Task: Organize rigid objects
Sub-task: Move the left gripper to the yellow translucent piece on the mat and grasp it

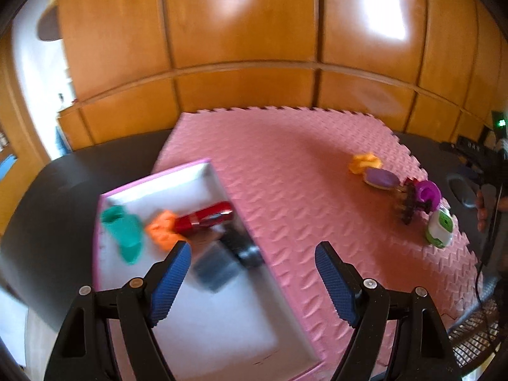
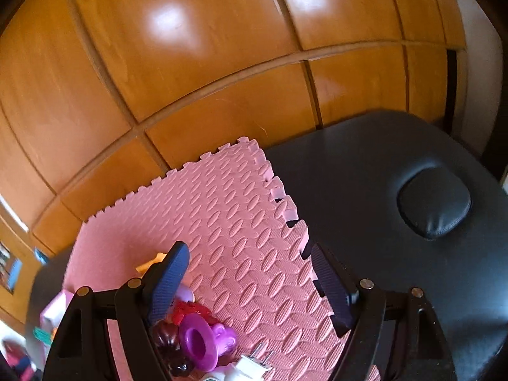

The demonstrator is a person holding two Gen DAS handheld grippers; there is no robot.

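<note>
Hovering wide open and empty, the left tongs (image 1: 252, 281) hang over the box (image 1: 203, 166), which gathers sorted items at 9 o'clock; the right tongs (image 2: 247, 282), equally open and empty, face the loose toys (image 2: 198, 341) on the mat (image 2: 241, 222).

Bright daylight, glare on wood panels (image 1: 238, 28), motion blur, fisheye warp w/ dark corners.

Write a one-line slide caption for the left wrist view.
Open left gripper hovers over the pink-rimmed tray holding a red cylinder, with more items waiting on the pink foam mat.
</note>
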